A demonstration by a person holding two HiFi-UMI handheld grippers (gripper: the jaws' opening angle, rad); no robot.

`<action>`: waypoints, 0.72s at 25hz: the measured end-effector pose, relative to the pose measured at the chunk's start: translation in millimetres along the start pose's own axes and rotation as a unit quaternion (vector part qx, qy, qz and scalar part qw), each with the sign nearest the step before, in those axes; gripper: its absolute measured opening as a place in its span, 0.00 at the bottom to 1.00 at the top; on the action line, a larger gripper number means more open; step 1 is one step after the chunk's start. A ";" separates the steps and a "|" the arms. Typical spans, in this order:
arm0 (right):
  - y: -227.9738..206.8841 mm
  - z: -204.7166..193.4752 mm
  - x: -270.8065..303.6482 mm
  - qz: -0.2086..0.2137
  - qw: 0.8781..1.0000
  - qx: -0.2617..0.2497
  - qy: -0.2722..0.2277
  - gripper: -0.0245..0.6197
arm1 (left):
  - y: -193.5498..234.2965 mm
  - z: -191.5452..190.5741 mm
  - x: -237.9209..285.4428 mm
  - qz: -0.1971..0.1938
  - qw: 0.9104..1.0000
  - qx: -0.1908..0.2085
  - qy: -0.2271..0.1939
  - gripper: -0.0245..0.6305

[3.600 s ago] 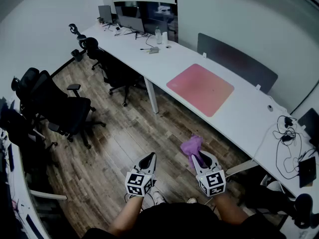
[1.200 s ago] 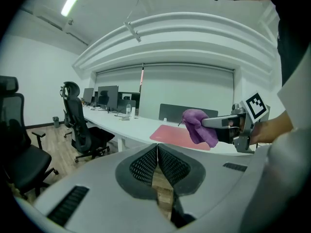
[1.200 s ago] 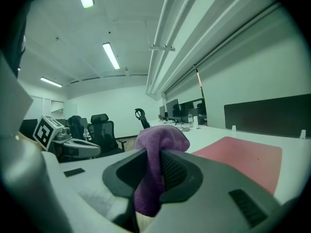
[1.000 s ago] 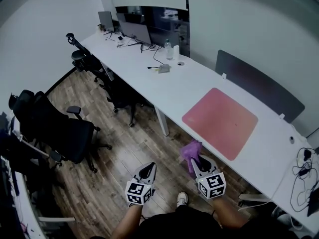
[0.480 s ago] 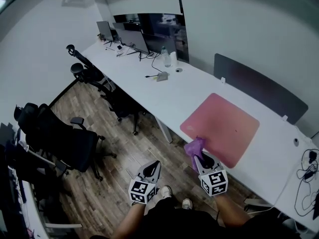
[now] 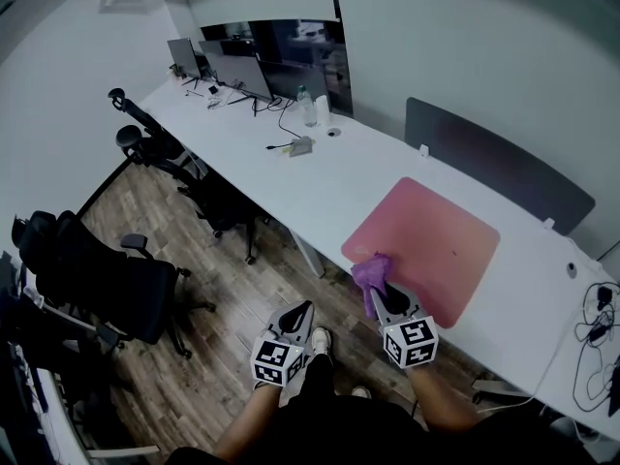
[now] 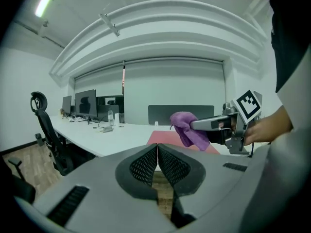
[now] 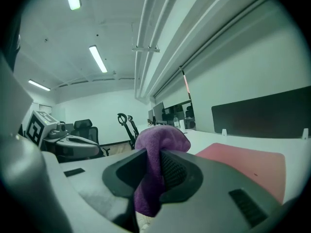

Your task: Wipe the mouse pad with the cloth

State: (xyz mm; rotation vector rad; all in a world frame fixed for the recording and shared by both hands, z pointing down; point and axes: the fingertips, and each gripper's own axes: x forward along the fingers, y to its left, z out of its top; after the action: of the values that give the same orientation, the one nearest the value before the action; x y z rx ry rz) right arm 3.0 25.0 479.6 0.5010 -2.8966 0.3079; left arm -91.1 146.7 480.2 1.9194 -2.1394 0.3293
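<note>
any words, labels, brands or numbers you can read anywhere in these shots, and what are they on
No readable text in any view.
On the left tongs and right tongs: only black-and-white square marker patterns, no letters or numbers.
On the bottle: any label is too small to read.
On the monitors: dark screens, nothing legible.
On the mouse pad and the cloth: plain, no print.

Pink mouse pad (image 6: pixel 423 243) on long white desk (image 6: pixel 354 174)
</note>
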 end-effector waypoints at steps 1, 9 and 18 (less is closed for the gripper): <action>-2.6 1.4 5.3 -0.004 1.000 -0.002 0.001 0.17 | 5.5 -0.6 5.9 -0.004 1.000 -0.003 0.001 0.07; -31.9 15.8 60.4 -0.053 0.998 0.016 0.024 0.17 | 58.6 7.5 63.1 -0.046 0.999 -0.019 0.012 0.07; -82.3 20.7 99.5 -0.141 0.987 0.073 0.036 0.17 | 99.2 30.7 138.1 -0.130 0.991 -0.005 0.026 0.07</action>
State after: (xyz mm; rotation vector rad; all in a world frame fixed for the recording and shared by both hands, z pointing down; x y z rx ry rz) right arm -63.5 -86.5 495.3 0.8920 -2.6981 0.4856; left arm -205.0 17.6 496.6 2.1259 -1.8259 0.3130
